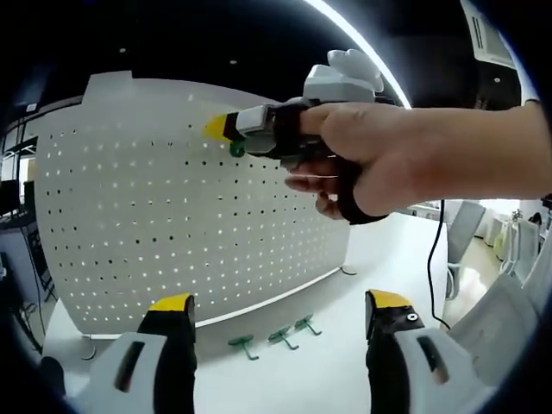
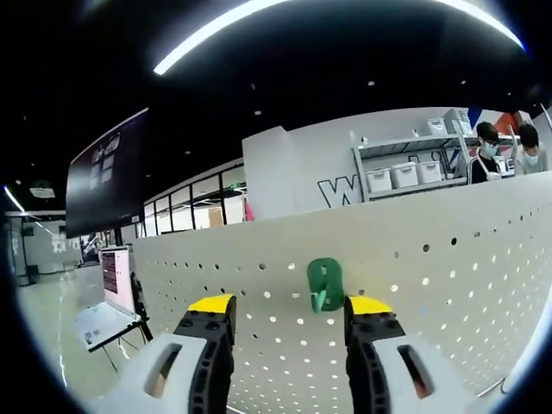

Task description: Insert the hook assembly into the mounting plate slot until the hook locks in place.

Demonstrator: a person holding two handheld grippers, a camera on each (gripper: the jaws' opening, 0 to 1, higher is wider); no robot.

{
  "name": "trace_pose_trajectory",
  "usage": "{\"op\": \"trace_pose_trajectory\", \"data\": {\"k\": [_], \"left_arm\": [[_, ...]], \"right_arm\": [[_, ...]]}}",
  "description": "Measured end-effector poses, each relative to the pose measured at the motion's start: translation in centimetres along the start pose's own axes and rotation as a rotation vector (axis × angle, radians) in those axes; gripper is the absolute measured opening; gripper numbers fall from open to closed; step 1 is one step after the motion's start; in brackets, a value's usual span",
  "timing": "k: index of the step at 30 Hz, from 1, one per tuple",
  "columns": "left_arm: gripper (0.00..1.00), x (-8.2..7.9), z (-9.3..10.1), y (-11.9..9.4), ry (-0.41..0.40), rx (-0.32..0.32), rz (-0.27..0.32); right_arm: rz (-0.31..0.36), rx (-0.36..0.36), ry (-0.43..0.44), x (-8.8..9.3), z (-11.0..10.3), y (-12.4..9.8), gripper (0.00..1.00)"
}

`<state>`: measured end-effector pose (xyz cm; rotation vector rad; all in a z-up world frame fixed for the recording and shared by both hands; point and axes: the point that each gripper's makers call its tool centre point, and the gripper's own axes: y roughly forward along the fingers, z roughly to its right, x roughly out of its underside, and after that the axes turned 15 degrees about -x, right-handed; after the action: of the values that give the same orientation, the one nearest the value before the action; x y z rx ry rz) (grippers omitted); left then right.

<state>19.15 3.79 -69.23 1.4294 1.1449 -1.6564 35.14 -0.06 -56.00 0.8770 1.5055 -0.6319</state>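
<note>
1 pegboard (image 1: 172, 216), 4 green hooks (image 1: 244, 346), 2 grippers (image 1: 280, 315).

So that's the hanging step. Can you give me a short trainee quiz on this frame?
1. True or false: the left gripper has a hook between its fingers.
2. How many spare hooks lie on the table at the foot of the pegboard?
3. In the right gripper view, where is the green hook ahead of the right gripper?
A. against the pegboard, near its top edge
B. flat on the table
C. on the shelf behind the board

Key: 1 false, its fingers are apart with nothing between them; 2 three; 3 A.
</note>
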Motion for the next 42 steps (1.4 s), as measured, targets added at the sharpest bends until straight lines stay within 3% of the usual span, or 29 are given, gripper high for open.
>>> {"op": "trace_pose_trajectory", "data": {"k": [6, 14, 26, 42], "left_arm": [[0.83, 0.0, 0.1, 0.1, 0.008, 0.001, 0.000], [0.83, -0.1, 0.1, 0.2, 0.012, 0.001, 0.004], [0.83, -0.4, 0.3, 0.3, 0.018, 0.002, 0.009], [0.83, -0.4, 0.2, 0.2, 0.022, 0.002, 0.010]], "right_arm": [[-0.003, -0.015, 0.015, 0.1, -0.2, -0.1, 0.64], [-0.009, -0.038, 0.005, -0.1, -0.4, 0.0, 0.62], [-0.009, -0.226, -0.003, -0.1, -0.9, -1.4, 0.64], [-0.029, -0.287, -0.014, 0.5, -1.3, -2.1, 0.65]]}}
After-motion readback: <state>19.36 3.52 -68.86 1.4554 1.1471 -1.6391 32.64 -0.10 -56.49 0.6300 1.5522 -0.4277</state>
